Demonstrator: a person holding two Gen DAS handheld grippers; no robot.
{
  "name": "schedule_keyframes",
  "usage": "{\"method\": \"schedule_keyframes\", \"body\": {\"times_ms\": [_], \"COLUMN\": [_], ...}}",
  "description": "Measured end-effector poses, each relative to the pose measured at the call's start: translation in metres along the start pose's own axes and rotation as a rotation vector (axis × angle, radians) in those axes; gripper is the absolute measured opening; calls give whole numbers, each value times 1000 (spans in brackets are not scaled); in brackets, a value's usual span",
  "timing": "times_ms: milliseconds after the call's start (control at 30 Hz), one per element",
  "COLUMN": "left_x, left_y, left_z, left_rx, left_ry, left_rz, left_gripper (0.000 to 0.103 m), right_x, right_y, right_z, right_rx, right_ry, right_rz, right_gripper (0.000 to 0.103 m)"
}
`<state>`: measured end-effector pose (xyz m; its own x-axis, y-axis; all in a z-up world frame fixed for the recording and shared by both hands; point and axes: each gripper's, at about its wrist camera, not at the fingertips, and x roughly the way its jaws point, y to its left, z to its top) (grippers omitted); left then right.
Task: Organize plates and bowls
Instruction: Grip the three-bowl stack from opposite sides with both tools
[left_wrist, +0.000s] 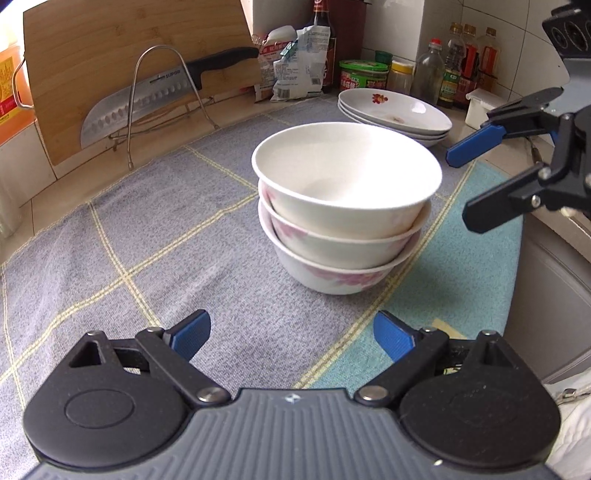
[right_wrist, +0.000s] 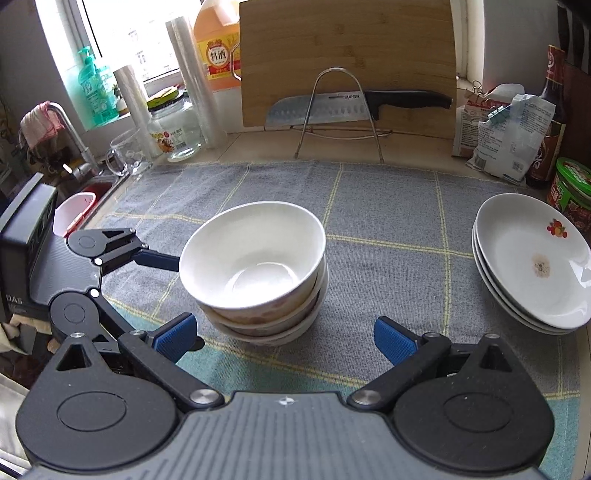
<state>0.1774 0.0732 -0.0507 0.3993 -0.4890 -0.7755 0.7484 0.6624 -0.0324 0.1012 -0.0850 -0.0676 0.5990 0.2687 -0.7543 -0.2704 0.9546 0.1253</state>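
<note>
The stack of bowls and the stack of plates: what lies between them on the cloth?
Nothing. Between the stack of bowls and the stack of plates only bare checked cloth shows, most plainly in the right wrist view.

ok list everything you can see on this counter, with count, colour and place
bowls: three, white with pink flowers, nested mid-cloth
plates: three, white, stacked at cloth's right edge
cloth: one, grey-blue check, covering counter
cutting board: one, bamboo, leaning on back wall
knife: one, black handle, in wire rack before board
bottles and jars: several, back corner
packets: white, right of board
left gripper: open, empty
right gripper: open, empty
</note>
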Motion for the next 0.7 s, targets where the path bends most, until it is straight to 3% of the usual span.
{"method": "schedule_keyframes", "body": {"times_ms": [300, 533, 700], "left_x": [14, 19, 23], "left_y": [1, -4, -3], "left_z": [-1, 1, 1], "left_rx": [2, 50, 69], "left_ry": [36, 47, 47], "left_rz": [-5, -3, -13], "left_gripper": [95, 95, 103], "right_x": [70, 80, 77], "right_y": [-2, 0, 0], "right_z": [-20, -23, -28], "right_rx": [-100, -136, -146], "right_ry": [178, 189, 149], "right_rz": [-116, -132, -123], "right_gripper": [103, 103, 103]}}
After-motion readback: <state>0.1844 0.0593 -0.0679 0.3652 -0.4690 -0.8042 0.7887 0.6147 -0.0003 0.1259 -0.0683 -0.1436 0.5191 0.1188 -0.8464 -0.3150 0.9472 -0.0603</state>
